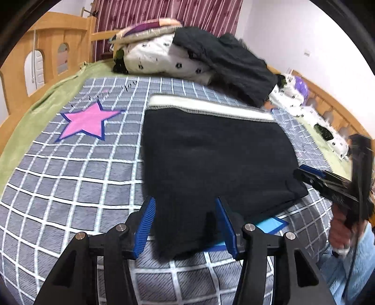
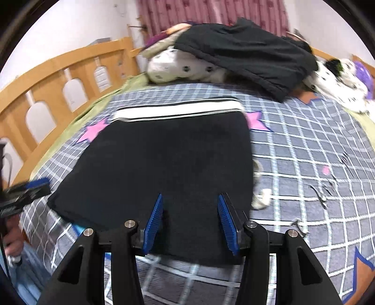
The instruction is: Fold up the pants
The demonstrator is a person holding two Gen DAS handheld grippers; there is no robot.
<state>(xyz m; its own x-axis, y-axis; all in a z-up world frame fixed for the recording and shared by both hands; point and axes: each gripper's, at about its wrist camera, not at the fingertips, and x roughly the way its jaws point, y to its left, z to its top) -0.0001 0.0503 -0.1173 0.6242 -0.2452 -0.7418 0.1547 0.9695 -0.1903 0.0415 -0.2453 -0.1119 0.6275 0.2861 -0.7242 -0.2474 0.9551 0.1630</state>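
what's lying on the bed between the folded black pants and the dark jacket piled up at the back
Only bare checked blanket. In both wrist views a strip of it separates the white waistband of the folded black pants from the dark jacket.

We find ourselves in a home bedroom. A bed fills both views, spread with a grey checked blanket [image 1: 70,178] bearing a pink star [image 1: 86,122] ahead and to the left of the left gripper. A wooden bed rail [image 2: 46,86] with arched cut-outs runs along the far left of the right gripper. Beyond both grippers lies a heap of bedding: a white patterned quilt [image 1: 161,56] with dark clothing [image 1: 225,61] thrown over it. Behind that heap hang maroon curtains [image 1: 164,11], between white walls [image 1: 293,28].
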